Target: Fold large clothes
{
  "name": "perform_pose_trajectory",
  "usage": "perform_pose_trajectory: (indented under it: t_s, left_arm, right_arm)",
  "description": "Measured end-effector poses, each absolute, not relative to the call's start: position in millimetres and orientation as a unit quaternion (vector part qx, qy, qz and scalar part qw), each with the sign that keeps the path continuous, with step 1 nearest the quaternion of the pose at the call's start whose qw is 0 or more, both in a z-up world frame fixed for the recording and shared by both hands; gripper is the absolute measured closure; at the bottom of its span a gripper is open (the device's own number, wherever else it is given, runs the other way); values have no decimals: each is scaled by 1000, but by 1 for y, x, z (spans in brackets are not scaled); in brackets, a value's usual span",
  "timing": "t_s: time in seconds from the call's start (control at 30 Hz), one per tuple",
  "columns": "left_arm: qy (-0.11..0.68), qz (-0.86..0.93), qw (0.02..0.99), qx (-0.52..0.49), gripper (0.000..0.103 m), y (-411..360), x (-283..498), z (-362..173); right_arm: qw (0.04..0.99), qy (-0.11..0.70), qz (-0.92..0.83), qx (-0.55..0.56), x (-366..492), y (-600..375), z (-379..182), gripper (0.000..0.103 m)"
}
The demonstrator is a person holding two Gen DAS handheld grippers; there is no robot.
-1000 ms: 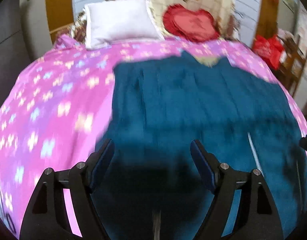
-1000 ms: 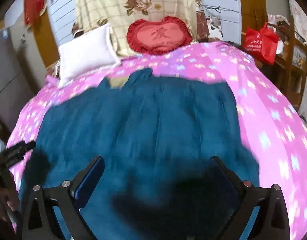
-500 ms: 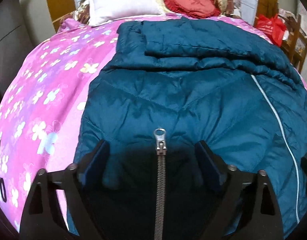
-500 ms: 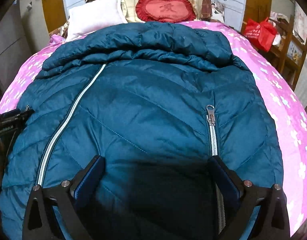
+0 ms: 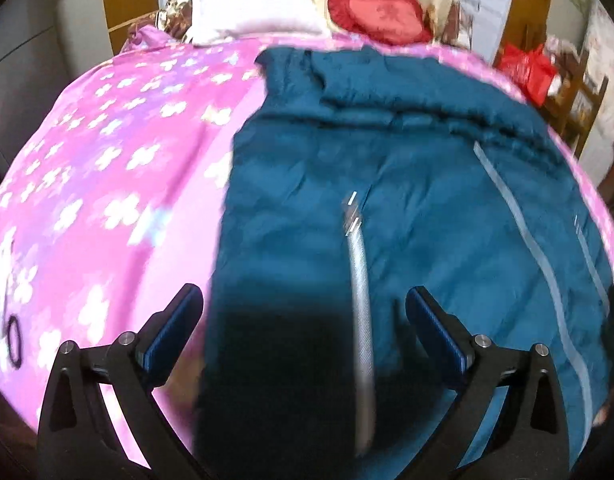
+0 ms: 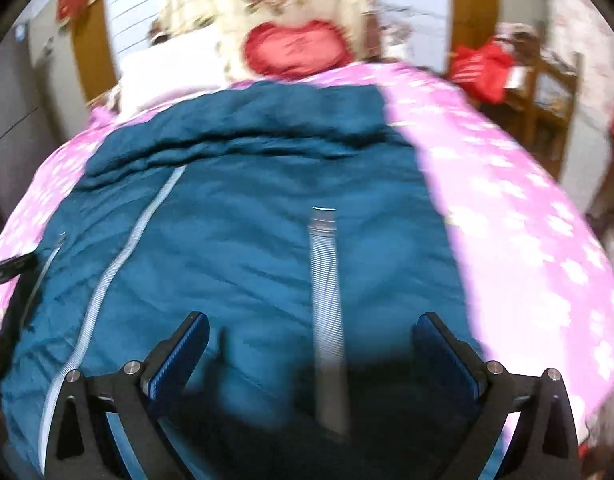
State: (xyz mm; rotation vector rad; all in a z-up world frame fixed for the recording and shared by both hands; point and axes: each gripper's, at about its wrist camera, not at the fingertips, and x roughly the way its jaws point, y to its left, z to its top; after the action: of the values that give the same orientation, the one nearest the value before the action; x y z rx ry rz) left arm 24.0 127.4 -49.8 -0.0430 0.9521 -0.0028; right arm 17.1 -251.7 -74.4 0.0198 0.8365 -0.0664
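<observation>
A large dark teal puffer jacket (image 5: 387,184) lies front up on the pink flowered bed (image 5: 107,168), with its far end bunched towards the pillows. It also fills the right wrist view (image 6: 247,208). A silver pocket zipper (image 5: 357,280) runs between my left gripper's fingers, and another pocket zipper (image 6: 327,280) runs between my right gripper's fingers. The long front zipper (image 6: 119,256) shows to the left there. My left gripper (image 5: 305,322) is open and empty above the jacket's near left part. My right gripper (image 6: 311,346) is open and empty above its near right part. Both views are motion-blurred.
A white pillow (image 5: 255,4) and a red heart cushion (image 5: 381,14) sit at the head of the bed. A red bag (image 5: 527,68) rests on wooden furniture at the right. A grey cabinet (image 5: 23,64) stands at the left. A black ring (image 5: 14,344) lies on the bed at the near left.
The far part of the jacket came over towards me and now lies bunched across the far end. Both grippers have since drawn back and up, still open.
</observation>
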Motion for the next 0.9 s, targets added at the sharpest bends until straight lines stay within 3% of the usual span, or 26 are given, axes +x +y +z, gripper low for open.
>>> perform_pose_trajectory:
  t_s: [0.2, 0.4, 0.73, 0.9]
  left_arm:
    - [467, -7, 884, -37, 1, 141, -13, -75]
    - [461, -6, 887, -34, 1, 139, -26, -74]
    - [458, -49, 887, -28, 1, 151, -60, -75]
    - [433, -82, 897, -19, 1, 151, -85, -76]
  right_arm:
    - [882, 470, -24, 40, -4, -287, -103, 0]
    - [886, 463, 1, 21, -23, -295, -107, 0]
    - [888, 444, 89, 83, -54, -319, -103, 0]
    - [879, 430, 153, 137, -69, -331, -103, 12]
